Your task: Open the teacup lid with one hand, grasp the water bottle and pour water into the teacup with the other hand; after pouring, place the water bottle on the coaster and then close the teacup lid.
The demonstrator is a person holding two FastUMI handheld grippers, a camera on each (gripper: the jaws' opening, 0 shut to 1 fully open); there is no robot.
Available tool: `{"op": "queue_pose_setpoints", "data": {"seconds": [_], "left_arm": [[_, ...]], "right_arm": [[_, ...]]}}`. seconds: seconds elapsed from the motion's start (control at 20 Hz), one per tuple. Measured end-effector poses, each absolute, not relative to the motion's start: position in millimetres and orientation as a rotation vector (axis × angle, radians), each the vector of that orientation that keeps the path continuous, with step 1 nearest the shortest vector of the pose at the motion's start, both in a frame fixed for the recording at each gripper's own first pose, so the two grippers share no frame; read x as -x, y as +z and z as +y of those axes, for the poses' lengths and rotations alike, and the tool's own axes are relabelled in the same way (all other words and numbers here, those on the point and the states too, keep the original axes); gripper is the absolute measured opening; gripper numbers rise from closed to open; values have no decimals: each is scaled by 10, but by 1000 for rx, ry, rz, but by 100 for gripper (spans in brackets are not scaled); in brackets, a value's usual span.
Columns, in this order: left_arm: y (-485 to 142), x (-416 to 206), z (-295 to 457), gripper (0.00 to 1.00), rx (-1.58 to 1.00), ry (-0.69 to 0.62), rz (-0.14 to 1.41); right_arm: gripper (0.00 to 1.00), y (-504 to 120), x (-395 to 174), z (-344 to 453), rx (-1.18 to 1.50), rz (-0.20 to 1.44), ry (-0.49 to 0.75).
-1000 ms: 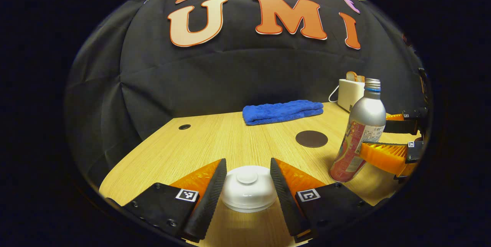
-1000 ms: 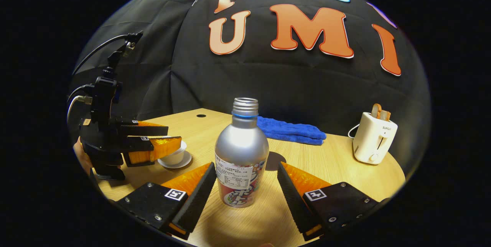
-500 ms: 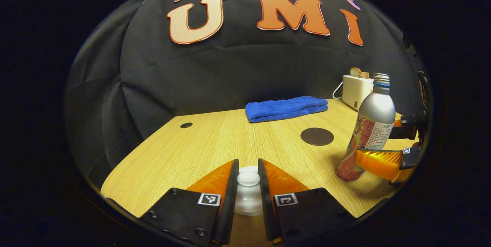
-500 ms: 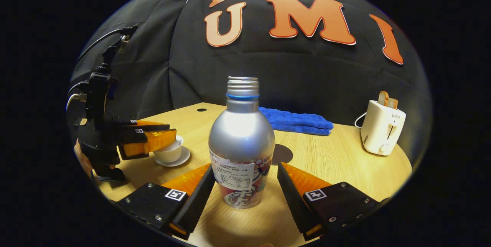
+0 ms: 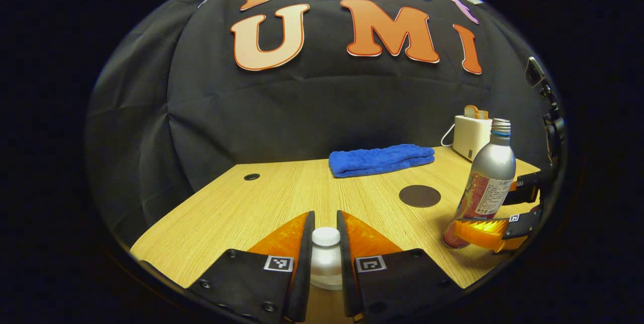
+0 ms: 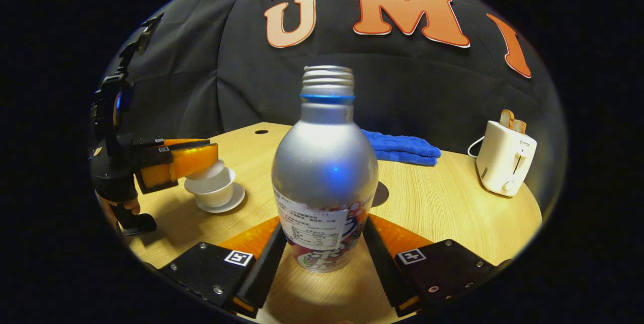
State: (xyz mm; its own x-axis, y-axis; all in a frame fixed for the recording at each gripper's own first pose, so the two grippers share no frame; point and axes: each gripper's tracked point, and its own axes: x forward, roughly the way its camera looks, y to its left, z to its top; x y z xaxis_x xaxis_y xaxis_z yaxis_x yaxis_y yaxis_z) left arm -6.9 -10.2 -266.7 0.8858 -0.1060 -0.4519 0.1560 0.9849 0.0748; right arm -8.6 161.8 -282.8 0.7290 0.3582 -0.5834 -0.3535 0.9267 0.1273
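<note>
My left gripper (image 5: pixel 325 217) is shut on the knob of the white teacup lid (image 5: pixel 326 259). In the right gripper view the left gripper (image 6: pixel 213 155) holds that lid (image 6: pixel 205 171) slightly raised and tilted over the white teacup (image 6: pixel 217 192), which stands on its saucer (image 6: pixel 224 207). The silver water bottle (image 6: pixel 324 173), uncapped and upright on the table, is clamped low down between the fingers of my right gripper (image 6: pixel 323 224). In the left gripper view the bottle (image 5: pixel 487 178) and right gripper (image 5: pixel 480 212) are at the far right. The dark round coaster (image 5: pixel 419 195) lies left of the bottle.
A folded blue towel (image 5: pixel 381 159) lies at the back of the wooden table (image 5: pixel 251 208), and a white toaster (image 6: pixel 504 158) with bread stands at the back right. A hand (image 6: pixel 131 207) holds the left gripper's grip. A small hole (image 5: pixel 251 176) marks the far left.
The left gripper shut on the lid's knob and has begun lifting the lid. The right gripper moved forward around the bottle and shut on its lower body.
</note>
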Motion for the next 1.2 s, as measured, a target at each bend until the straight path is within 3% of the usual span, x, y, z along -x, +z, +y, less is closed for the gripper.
{"op": "queue_pose_setpoints", "data": {"seconds": [0.15,0.2,0.3,0.55,0.7,1.05,1.1,1.2], "left_arm": [[-2604,73,-14,27,-101,-125,445],[-2585,79,15,31,-98,-119,439],[-2545,82,94,34,-97,-108,430],[-2475,120,305,27,-96,-75,409],[-2427,159,426,31,-101,-56,400],[-2371,249,746,27,-92,2,385],[-2376,260,785,34,-91,8,385],[-2374,282,862,31,-93,21,384]], "right_arm": [[81,-2803,90,1628,15,652,390],[81,-2781,71,1609,40,651,384],[81,-2755,44,1572,100,646,377],[81,-2673,-37,1495,295,611,368],[80,-2654,-105,1436,393,585,381],[80,-2443,-253,1416,614,511,353],[80,-2420,-301,1425,645,496,348],[80,-2435,-353,1399,706,472,342]]}}
